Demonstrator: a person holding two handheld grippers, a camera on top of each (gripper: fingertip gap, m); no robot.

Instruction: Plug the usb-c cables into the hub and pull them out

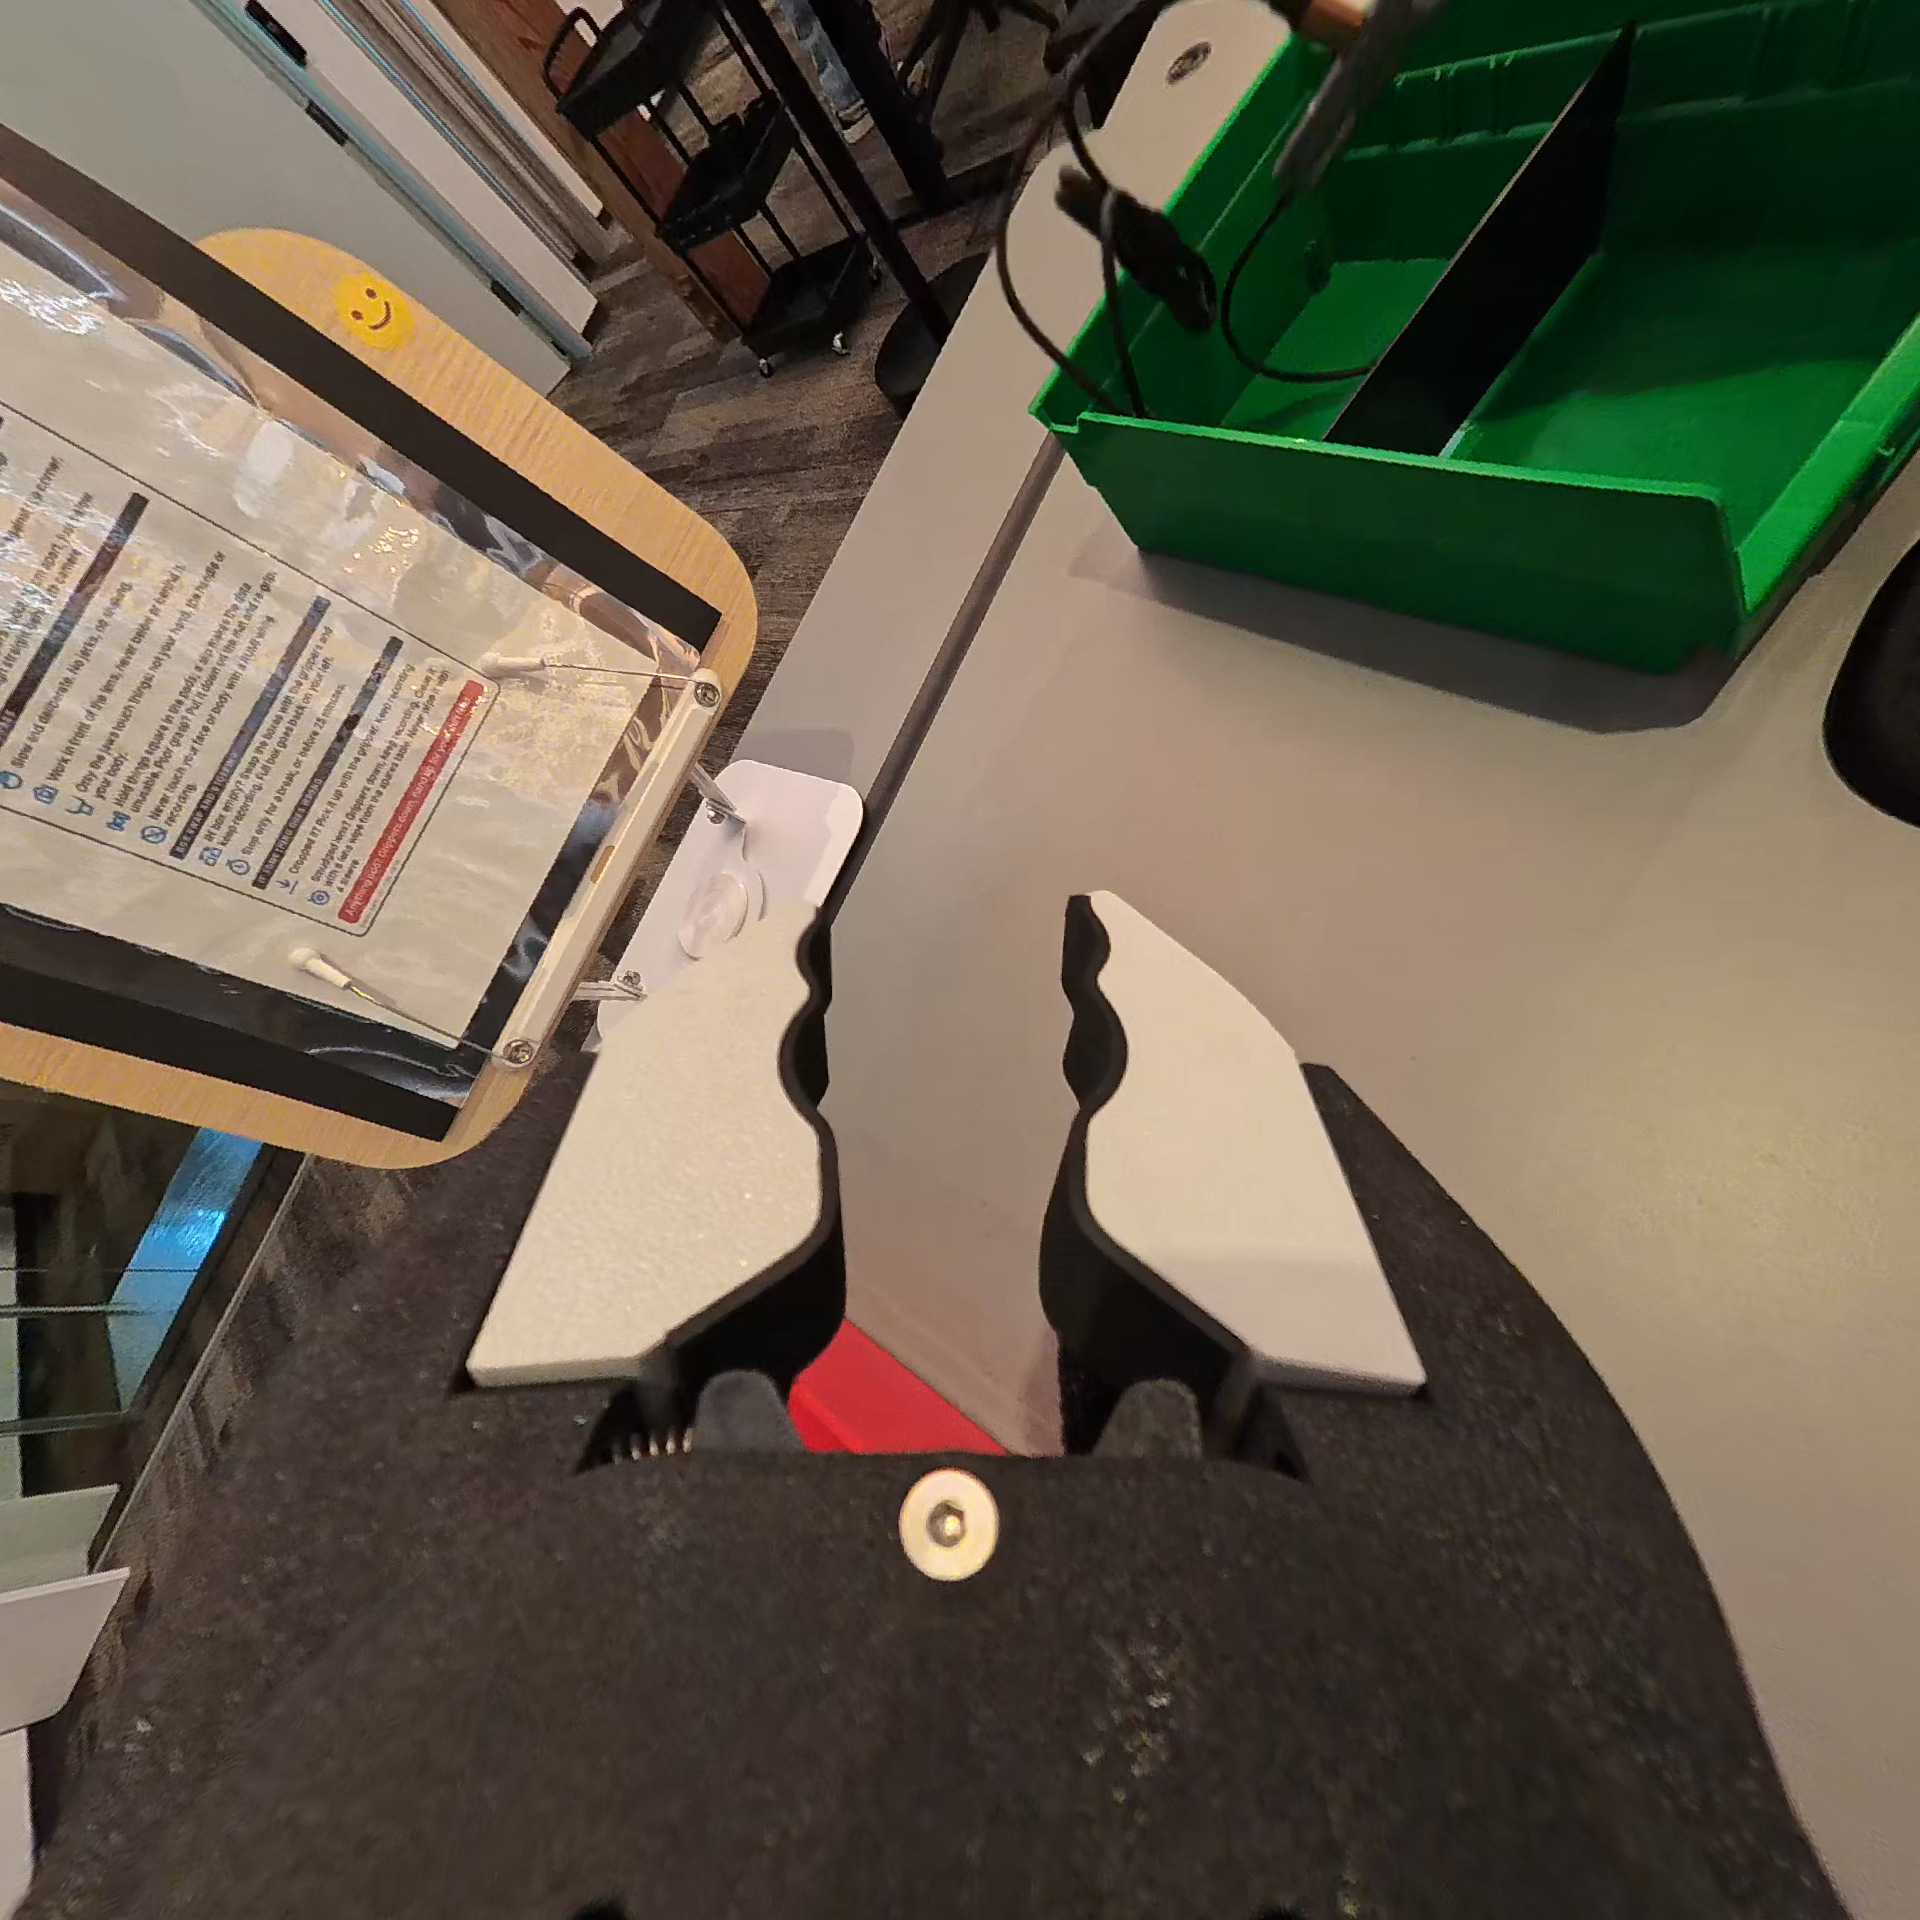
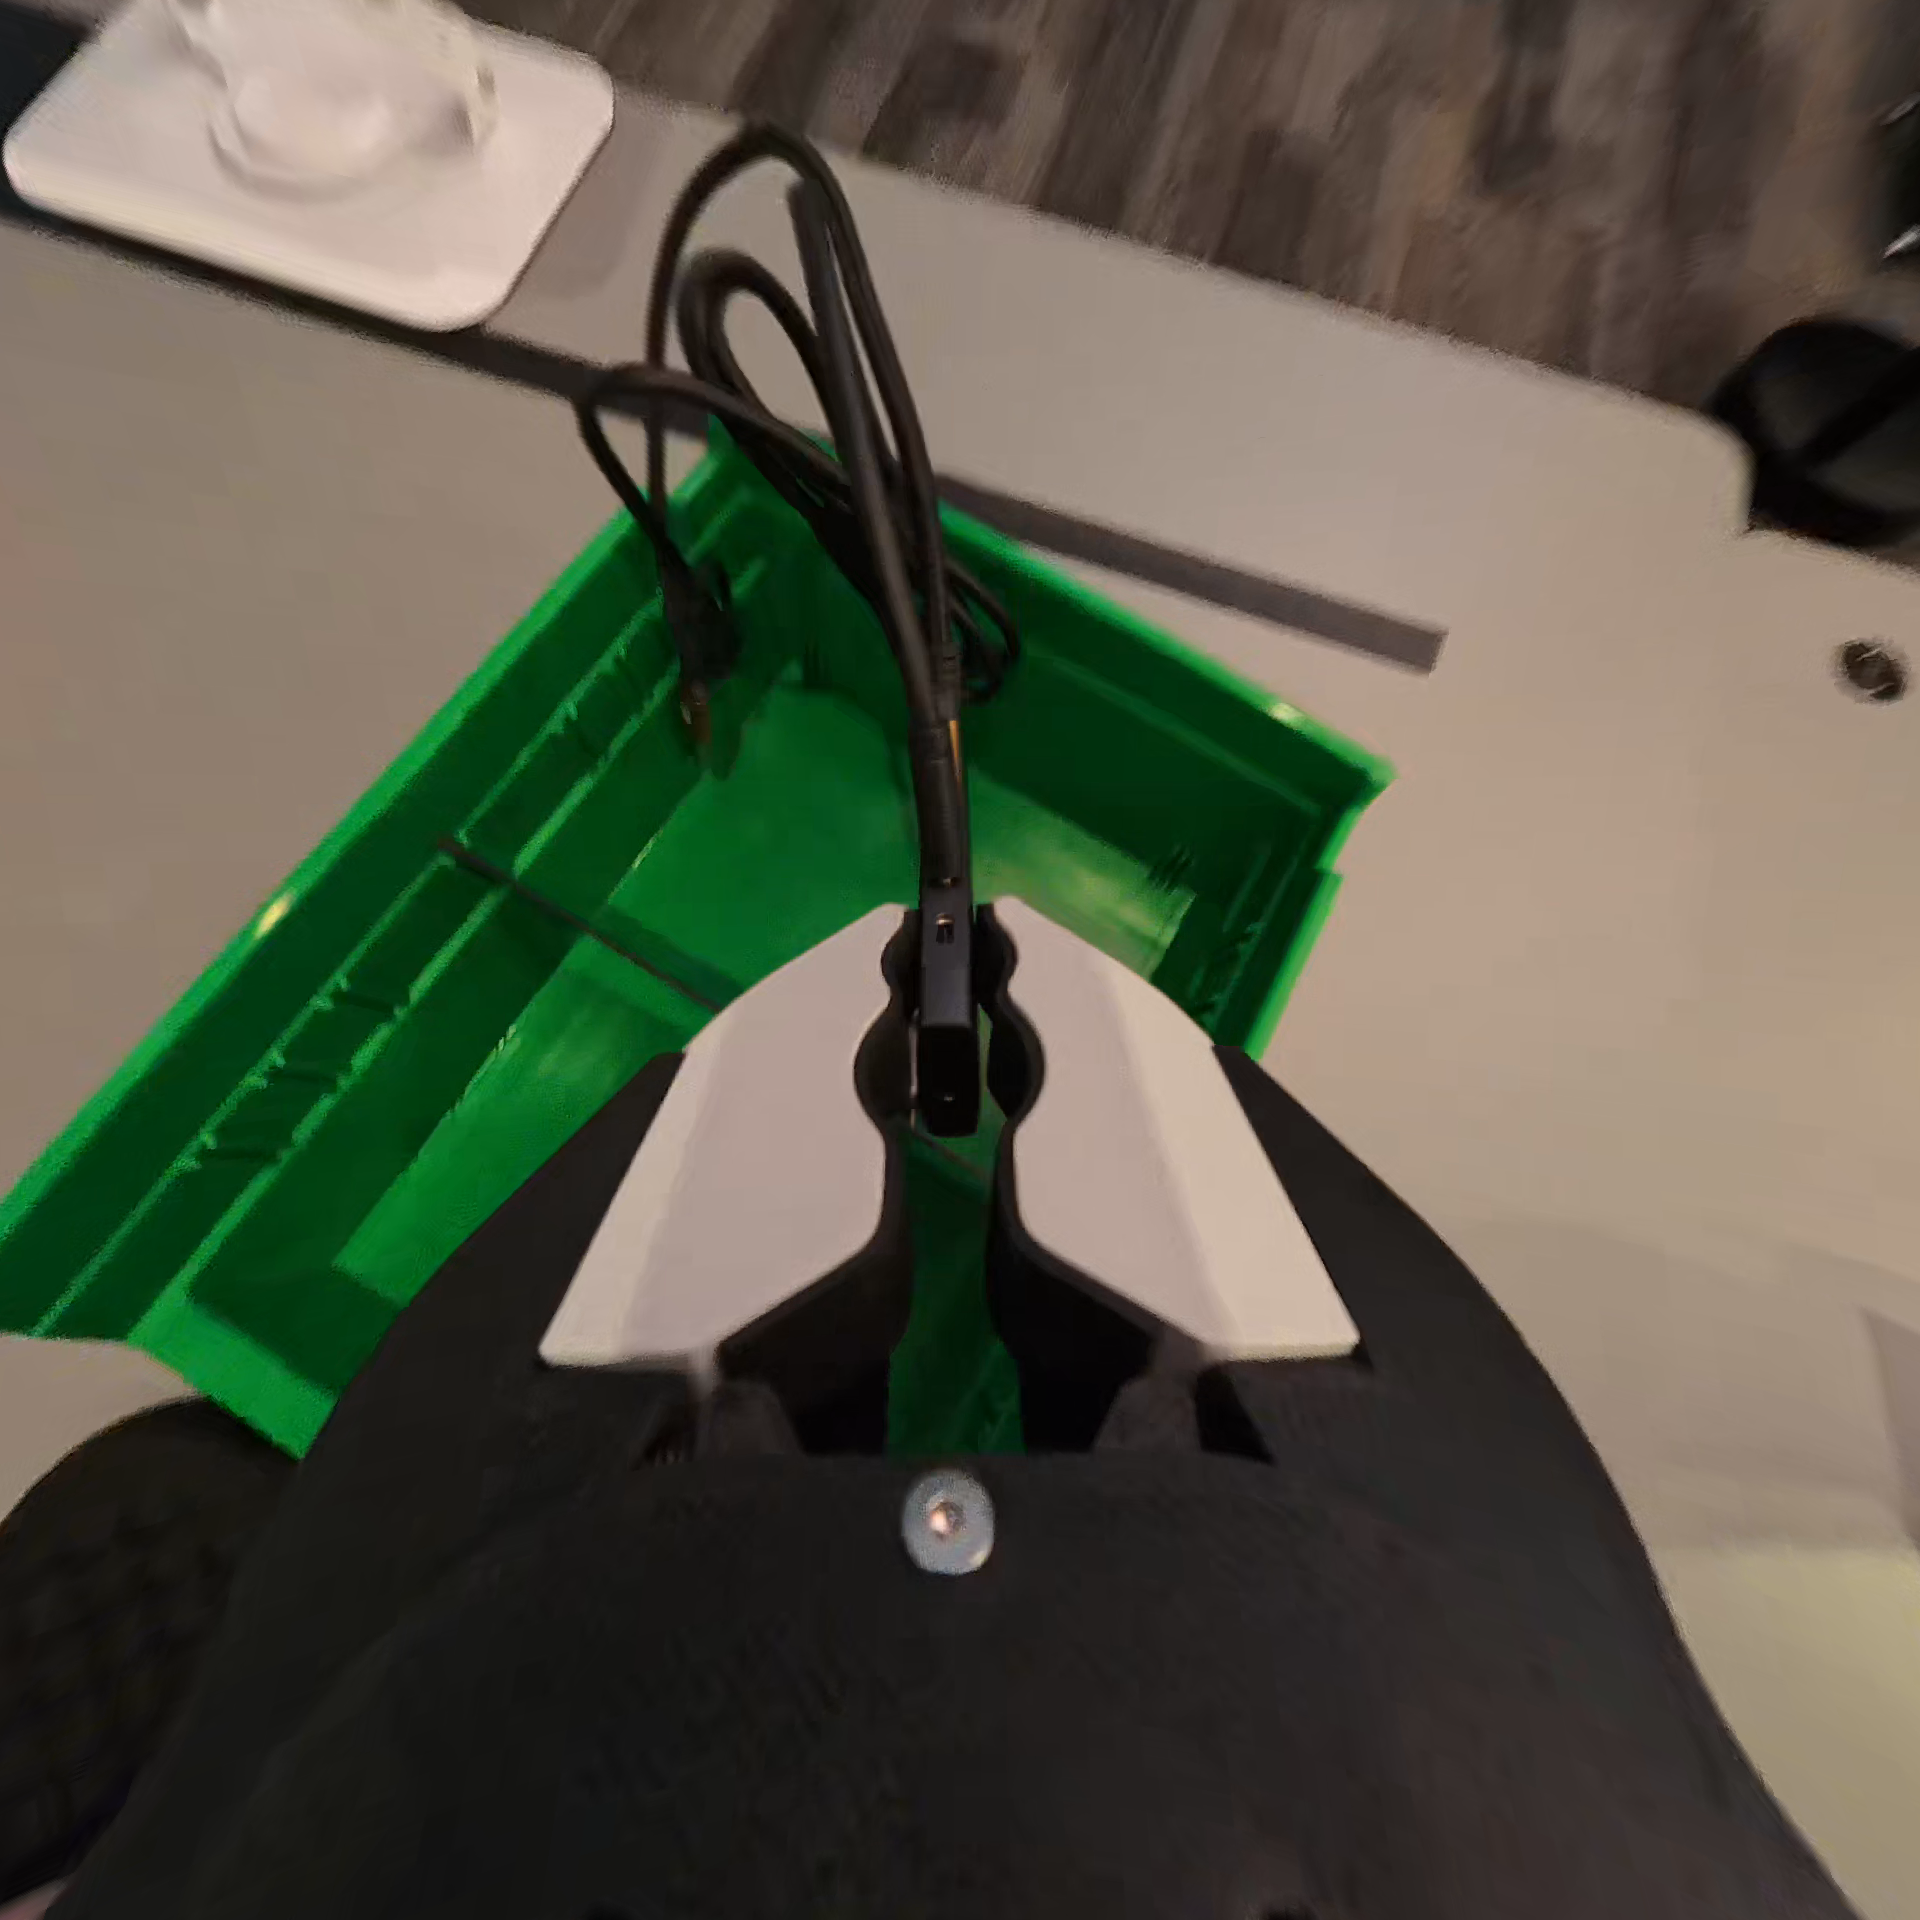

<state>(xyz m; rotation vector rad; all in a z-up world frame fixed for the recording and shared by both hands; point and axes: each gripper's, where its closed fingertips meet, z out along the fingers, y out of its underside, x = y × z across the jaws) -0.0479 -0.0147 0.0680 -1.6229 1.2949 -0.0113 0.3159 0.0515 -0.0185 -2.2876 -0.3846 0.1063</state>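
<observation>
My right gripper is shut on a slim black plug body at the end of a bundle of black usb-c cables. It holds them in the air above the green bin. The cables loop upward, and a loose connector end dangles over the bin's far part. I cannot tell whether the held piece is the hub. My left gripper is open and empty, low over the left edge of the grey table. In the left wrist view the cables hang over the bin.
The bin has a black divider across it. A wooden stand with a laminated sheet stands left of the table, on a white base plate. A black cart stands on the floor beyond. The grippers' ends are close to 40 cm from one another.
</observation>
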